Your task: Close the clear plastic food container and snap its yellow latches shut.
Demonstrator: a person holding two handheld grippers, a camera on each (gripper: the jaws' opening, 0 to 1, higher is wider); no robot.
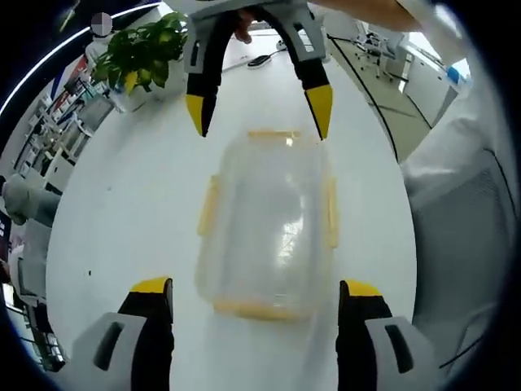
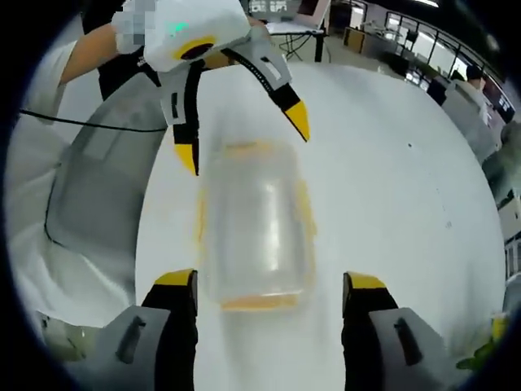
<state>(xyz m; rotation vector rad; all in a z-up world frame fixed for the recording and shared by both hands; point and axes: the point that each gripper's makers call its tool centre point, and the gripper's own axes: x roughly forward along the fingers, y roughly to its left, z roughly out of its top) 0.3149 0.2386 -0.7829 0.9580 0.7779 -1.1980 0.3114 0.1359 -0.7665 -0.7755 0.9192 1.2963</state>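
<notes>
The clear plastic food container (image 1: 269,232) is found lying on the white tabletop (image 1: 130,204), between the two grippers, which face each other across it. The left gripper (image 1: 256,305) and the right gripper (image 2: 269,303) are each held with the jaws spread wide and nothing gripped; each container end lies between a pair of jaw tips. The lid is judged to be seated on top, though motion blur prevents confirmation. The yellow latches (image 1: 208,205) are seen along the sides and ends; whether any is snapped cannot be told. Risks are noted as follows: the container is light and the tabletop smooth, so a push from one side alone could send it sliding; a press made off a latch's centre could skid from the glossy plastic; a lid seated askew could keep a latch from catching. A potted plant (image 1: 142,50) is recorded at the far edge of the tabletop, with a dark cable (image 1: 262,59) near it. Beyond, an open office with desks and shelving is observed, and a grey chair (image 2: 94,195) stands beside the tabletop.
</notes>
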